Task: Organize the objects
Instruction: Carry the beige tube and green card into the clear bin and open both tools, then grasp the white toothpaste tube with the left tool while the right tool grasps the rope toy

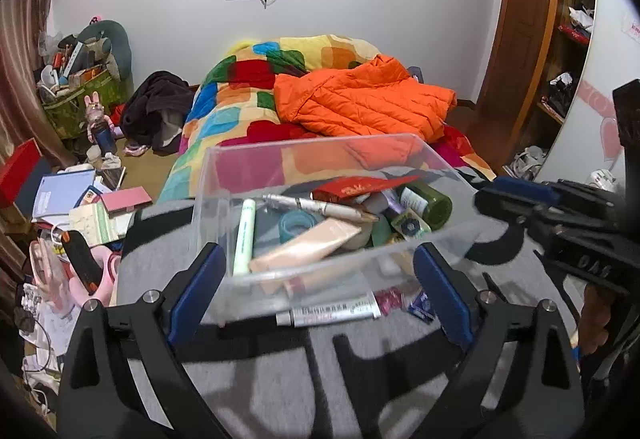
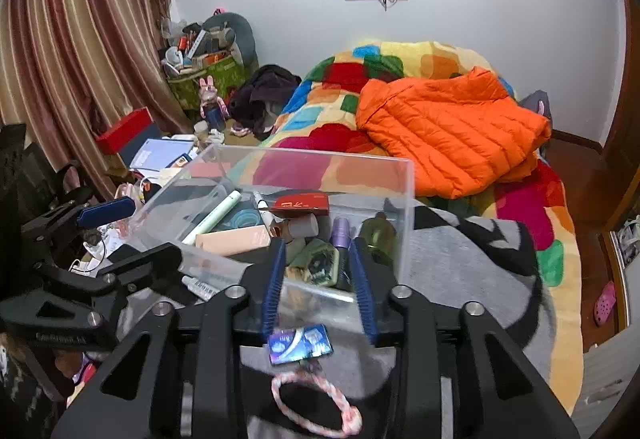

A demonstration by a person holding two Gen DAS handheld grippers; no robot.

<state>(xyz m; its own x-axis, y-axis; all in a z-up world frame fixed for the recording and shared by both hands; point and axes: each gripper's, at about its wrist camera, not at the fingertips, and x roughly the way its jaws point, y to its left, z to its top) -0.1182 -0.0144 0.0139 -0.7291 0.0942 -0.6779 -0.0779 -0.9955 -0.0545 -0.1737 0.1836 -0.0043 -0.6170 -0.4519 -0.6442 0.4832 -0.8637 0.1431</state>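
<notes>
A clear plastic bin (image 1: 224, 175) stands on a grey blanket (image 1: 256, 391) on the bed and holds several small items: a green tube (image 1: 245, 235), a peach tube (image 1: 308, 245), a silver pen (image 1: 316, 205), a red packet (image 1: 360, 187) and a green bottle (image 1: 430, 201). My left gripper (image 1: 318, 293) is open, its pads either side of the bin's near wall. A white tube (image 1: 332, 313) lies under it. My right gripper (image 2: 318, 285) is part open at the bin's (image 2: 408, 199) near corner, empty. A blue packet (image 2: 300, 347) and pink hair tie (image 2: 316, 405) lie below it.
A patchwork quilt (image 1: 224, 111) and an orange jacket (image 1: 360, 99) cover the bed behind the bin. Books, boxes and clutter (image 1: 80, 207) crowd the floor on the left by the curtain (image 2: 72, 39). A wooden shelf (image 1: 568, 39) stands at the right.
</notes>
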